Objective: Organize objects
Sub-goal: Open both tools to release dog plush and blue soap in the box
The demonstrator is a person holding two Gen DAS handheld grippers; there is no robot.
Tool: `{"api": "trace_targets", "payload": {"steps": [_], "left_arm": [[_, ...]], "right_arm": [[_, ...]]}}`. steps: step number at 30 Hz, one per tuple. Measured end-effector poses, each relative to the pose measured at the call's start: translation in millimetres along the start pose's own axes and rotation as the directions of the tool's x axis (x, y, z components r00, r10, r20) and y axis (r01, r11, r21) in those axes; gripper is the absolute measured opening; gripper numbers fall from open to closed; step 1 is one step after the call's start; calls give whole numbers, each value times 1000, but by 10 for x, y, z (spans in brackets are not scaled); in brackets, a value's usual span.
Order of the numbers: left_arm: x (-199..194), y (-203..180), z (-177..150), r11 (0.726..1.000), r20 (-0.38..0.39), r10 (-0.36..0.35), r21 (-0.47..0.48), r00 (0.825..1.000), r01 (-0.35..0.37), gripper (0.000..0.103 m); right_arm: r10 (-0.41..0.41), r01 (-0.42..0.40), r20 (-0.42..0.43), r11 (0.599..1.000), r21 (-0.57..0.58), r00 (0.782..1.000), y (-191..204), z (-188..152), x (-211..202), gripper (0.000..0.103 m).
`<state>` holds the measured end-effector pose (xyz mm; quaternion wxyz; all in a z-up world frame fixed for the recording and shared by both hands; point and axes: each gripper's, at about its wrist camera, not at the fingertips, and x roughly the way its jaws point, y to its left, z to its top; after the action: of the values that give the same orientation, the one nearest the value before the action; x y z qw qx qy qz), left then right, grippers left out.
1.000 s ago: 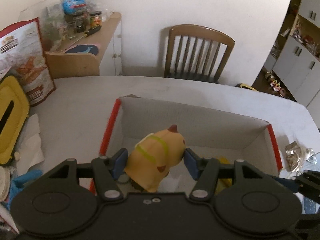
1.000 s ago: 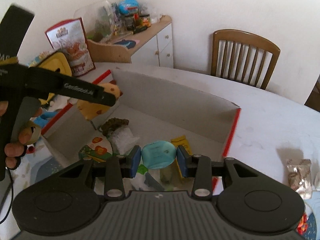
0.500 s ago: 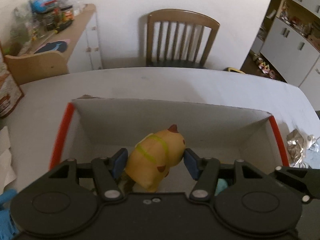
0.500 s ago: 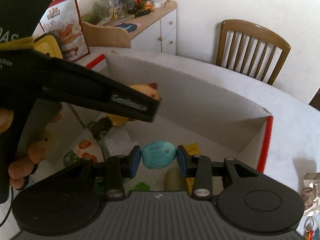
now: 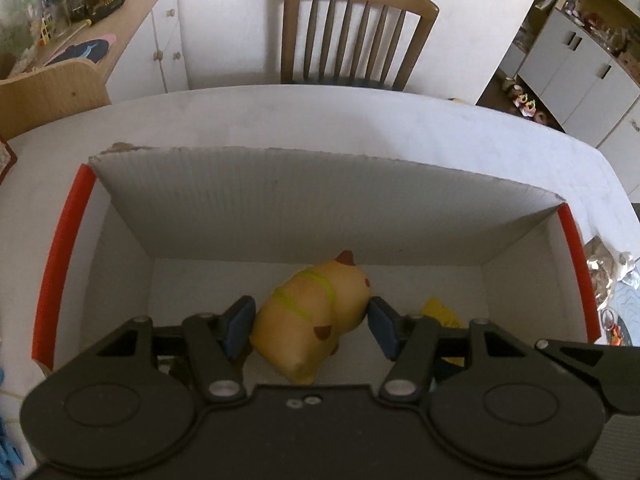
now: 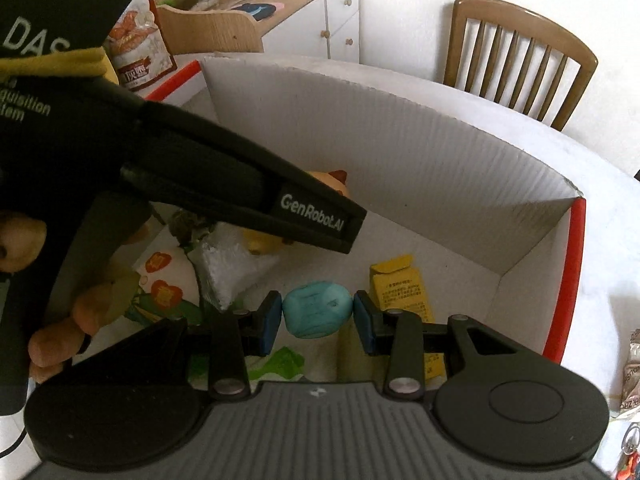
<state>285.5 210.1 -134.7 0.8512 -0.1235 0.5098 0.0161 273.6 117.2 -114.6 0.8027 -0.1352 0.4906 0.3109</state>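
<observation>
Two grippers: both reach down into the open cardboard box, each with a thing clamped between its blue pads.
Left gripper: closed on a yellow toy animal, pads pressing its two flanks; the toy tilts, its brown-tipped top pointing away from the tool.
Right gripper: closed on a small turquoise lump, held by its ends over the box floor.
Box: white corrugated walls, red edging on the side rims; its far wall stands ahead of both tools.
Box floor: a yellow packet ahead and right of the right gripper, a white crinkled bag ahead and left of it.
Hand: wrapped round the left gripper's handle, at the left in the right wrist view.
Table: white, under the box; a wooden chair beyond it.
</observation>
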Motion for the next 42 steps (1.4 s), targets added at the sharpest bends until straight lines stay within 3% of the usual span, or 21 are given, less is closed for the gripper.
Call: {"api": "trace_targets", "payload": {"steps": [13,16,19,32,42], "left_arm": [[156,65,10,1000,-75,7,-26,997,-9,69],[107,74,0,1000,-54,9,-28,999,-10,77],[25,62,29,1000,-33,10,-29,999,-11,77],[-519,-31,-62,1000,78,-9,-29,997,12,82],[-1034,-190,-273,999,189,7,31,982,-14,86]], "right_arm": [[5,-9,-59,998,-61,998,69,-10,14,42],[8,-12,-50,997,-70,999,79,-32,-46,48],[18,-20,-34,998,-55,999,73,-79,-118,54],[50,-51,74,999,10,996,14,-158,-670,59],[81,-90,167,995,45,983,-21,-320,-1164,67]]}}
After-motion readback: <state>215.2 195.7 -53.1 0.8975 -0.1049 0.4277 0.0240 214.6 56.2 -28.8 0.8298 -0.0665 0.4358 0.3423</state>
